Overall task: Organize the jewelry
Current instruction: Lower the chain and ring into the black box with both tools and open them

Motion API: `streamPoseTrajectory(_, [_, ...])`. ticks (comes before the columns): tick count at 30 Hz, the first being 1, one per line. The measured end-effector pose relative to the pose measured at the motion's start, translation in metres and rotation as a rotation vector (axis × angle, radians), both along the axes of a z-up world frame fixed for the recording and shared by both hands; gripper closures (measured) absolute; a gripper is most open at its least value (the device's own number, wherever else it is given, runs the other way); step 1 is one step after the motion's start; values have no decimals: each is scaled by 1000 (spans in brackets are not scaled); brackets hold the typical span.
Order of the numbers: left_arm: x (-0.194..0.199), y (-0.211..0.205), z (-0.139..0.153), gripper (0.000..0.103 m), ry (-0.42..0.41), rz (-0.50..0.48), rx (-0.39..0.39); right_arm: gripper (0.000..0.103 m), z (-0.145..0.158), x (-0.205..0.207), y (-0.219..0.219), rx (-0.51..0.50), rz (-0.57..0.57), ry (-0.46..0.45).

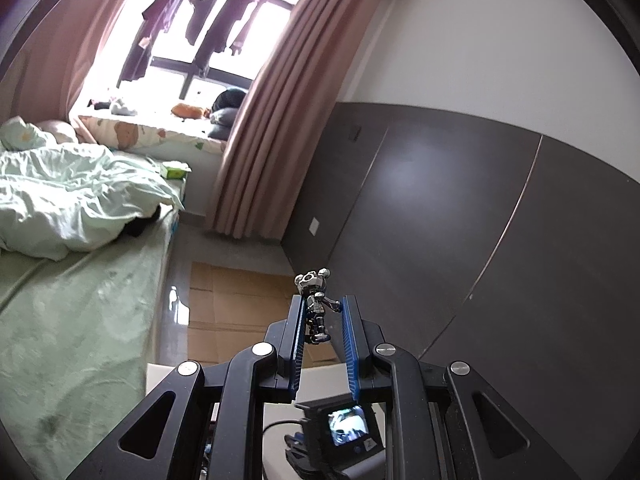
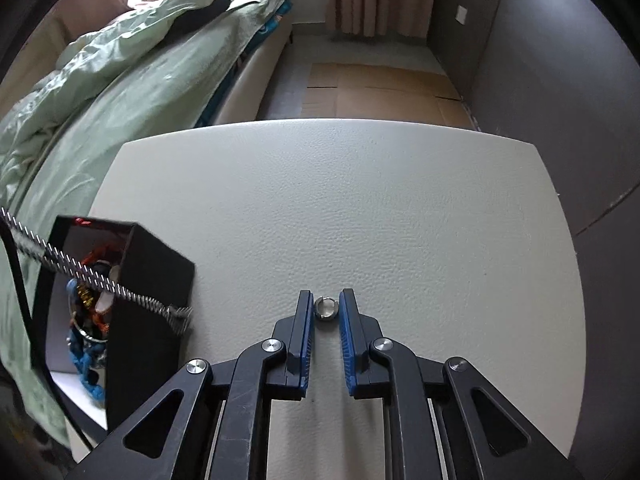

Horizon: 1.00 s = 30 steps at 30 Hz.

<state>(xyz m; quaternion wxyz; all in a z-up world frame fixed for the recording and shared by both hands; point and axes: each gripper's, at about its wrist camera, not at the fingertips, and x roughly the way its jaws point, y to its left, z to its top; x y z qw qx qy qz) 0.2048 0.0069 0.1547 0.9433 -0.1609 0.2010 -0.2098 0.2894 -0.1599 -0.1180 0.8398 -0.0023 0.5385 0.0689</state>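
Note:
My left gripper (image 1: 322, 305) is raised in the air and shut on a shiny silver bear-shaped pendant (image 1: 313, 281), whose head sticks up past the fingertips. On the white table (image 2: 360, 200) lies a small silver ring (image 2: 325, 315). My right gripper (image 2: 326, 301) points down at the ring, and its blue pads touch the ring on both sides. At the left a black open box (image 2: 154, 280) holds several pieces, among them a blue chain (image 2: 90, 376) and orange bits. A silver chain (image 2: 100, 278) lies across the box's top edge, its end hanging over the side.
A bed with green bedding (image 2: 120, 80) stands left of the table. Flattened cardboard (image 2: 380, 88) covers the floor beyond the table's far edge. A dark grey panelled wall (image 1: 460, 220) runs along the right, and pink curtains (image 1: 272, 120) hang at the window.

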Motion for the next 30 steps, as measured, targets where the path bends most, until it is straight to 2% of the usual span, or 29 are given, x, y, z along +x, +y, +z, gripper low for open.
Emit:
streamPoseTrajectory(2, [-5, 5, 6, 85, -18, 12, -2, 89, 4, -2, -4, 52, 0, 4])
streamPoseTrajectory(9, [-20, 18, 26, 85, -84, 46, -15, 89, 32, -16, -11, 142, 3, -64])
streamPoseTrajectory(14, [-16, 17, 22, 85, -78, 50, 1, 89, 47, -29, -15, 207, 6, -104])
streamPoseTrajectory(23, [-1, 24, -17, 85, 43, 73, 69, 89, 70, -43, -4, 287, 70, -170])
streamPoseTrajectory(27, [0, 28, -44, 85, 114, 93, 131, 89, 75, -45, 5, 318, 100, -180])
streamPoseTrajectory(30, [-2, 33, -68, 85, 178, 96, 148, 89, 77, -47, 11, 329, 115, -183])
